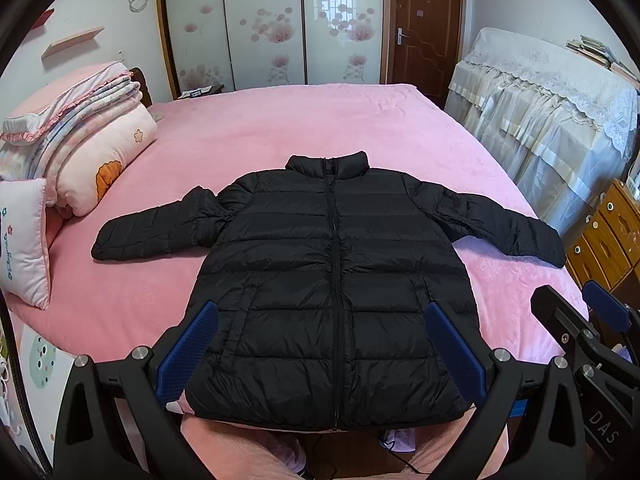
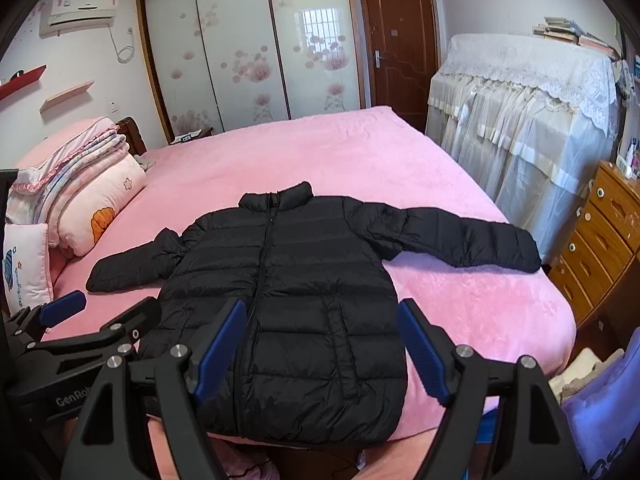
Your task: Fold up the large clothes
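A black puffer jacket (image 1: 332, 272) (image 2: 296, 300) lies flat on the pink bed (image 1: 280, 128) (image 2: 320, 152). It is zipped, its collar points away from me and both sleeves are spread out sideways. My left gripper (image 1: 322, 352) hangs over the jacket's near hem, open wide, with its blue pads (image 1: 188, 352) clear of the fabric. My right gripper (image 2: 322, 348) is also open, above the hem's right half, with nothing pressed between its pads (image 2: 424, 348). Each gripper shows in the other's view: the right gripper (image 1: 572, 296) at the right edge, the left gripper (image 2: 118, 302) at the left.
Folded quilts and pillows (image 1: 92, 152) (image 2: 88, 192) are stacked at the bed's left end. A lace-covered piece of furniture (image 1: 552, 112) (image 2: 520, 120) and a wooden chest of drawers (image 1: 612, 236) (image 2: 600, 240) stand to the right. Wardrobe doors (image 1: 264, 24) and a brown door (image 1: 424, 28) are behind.
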{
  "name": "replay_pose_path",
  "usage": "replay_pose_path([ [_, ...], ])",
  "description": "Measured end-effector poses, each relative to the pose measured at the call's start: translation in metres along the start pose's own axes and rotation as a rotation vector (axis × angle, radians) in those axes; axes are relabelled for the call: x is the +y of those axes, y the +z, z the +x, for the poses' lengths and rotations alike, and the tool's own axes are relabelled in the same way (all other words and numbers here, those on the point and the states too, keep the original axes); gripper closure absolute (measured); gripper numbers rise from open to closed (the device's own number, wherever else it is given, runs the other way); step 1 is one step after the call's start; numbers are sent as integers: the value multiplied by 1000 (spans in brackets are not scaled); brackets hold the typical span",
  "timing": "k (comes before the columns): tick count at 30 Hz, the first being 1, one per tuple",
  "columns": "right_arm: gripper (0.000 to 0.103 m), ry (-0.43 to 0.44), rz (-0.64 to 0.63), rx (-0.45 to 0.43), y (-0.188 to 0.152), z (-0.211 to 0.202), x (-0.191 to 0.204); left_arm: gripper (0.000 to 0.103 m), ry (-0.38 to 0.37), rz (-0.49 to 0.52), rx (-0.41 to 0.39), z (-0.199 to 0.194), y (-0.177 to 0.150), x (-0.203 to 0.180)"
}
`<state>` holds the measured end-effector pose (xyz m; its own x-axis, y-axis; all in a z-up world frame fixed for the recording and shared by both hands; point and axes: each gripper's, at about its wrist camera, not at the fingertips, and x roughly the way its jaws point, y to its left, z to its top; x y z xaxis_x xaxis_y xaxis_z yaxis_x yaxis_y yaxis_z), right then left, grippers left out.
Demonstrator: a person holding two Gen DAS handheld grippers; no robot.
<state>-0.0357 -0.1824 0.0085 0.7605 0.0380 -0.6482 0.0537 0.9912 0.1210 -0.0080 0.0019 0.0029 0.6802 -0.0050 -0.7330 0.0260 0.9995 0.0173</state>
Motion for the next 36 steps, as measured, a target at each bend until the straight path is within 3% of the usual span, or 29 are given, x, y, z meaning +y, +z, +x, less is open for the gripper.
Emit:
replay_pose_path([
  [36, 25, 7, 16, 19, -9, -3, -11, 1, 4, 4, 5, -5, -6, -4],
])
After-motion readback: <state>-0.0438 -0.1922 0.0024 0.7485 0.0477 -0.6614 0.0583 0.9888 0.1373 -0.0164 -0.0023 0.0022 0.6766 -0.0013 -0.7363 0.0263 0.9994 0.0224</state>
